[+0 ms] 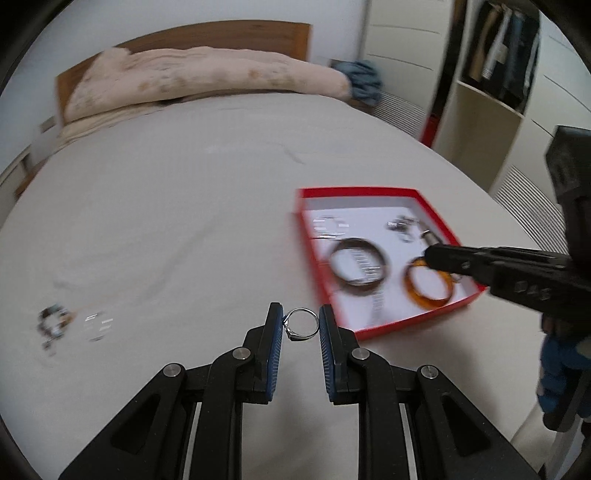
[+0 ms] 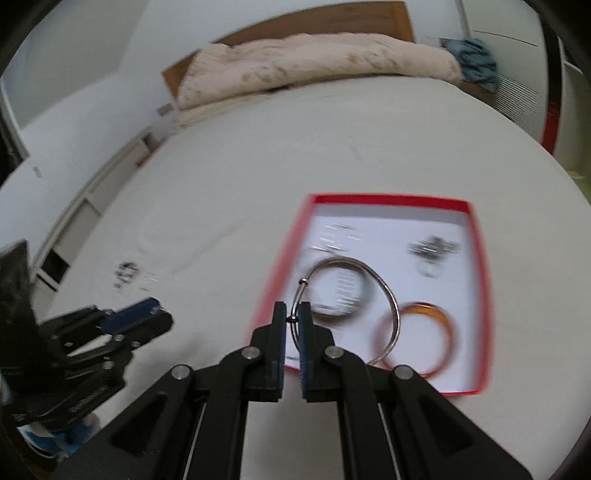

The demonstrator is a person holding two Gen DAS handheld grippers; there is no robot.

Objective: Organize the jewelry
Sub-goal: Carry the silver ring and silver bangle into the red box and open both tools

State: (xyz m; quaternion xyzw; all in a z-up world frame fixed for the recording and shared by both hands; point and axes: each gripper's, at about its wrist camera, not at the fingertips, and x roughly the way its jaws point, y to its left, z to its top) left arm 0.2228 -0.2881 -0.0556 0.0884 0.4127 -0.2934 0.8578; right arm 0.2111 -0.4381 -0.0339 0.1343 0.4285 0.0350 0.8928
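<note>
My left gripper is shut on a small silver ring, held above the white bed sheet just left of the red box. My right gripper is shut on a thin silver bangle and holds it over the red box. Inside the box lie a dark metal bracelet, an amber bangle and small silver pieces. The right gripper shows in the left wrist view over the box. The left gripper shows in the right wrist view.
Loose jewelry and a clear piece lie on the sheet at the left. A pink blanket lies along the wooden headboard. Shelves stand at the right of the bed.
</note>
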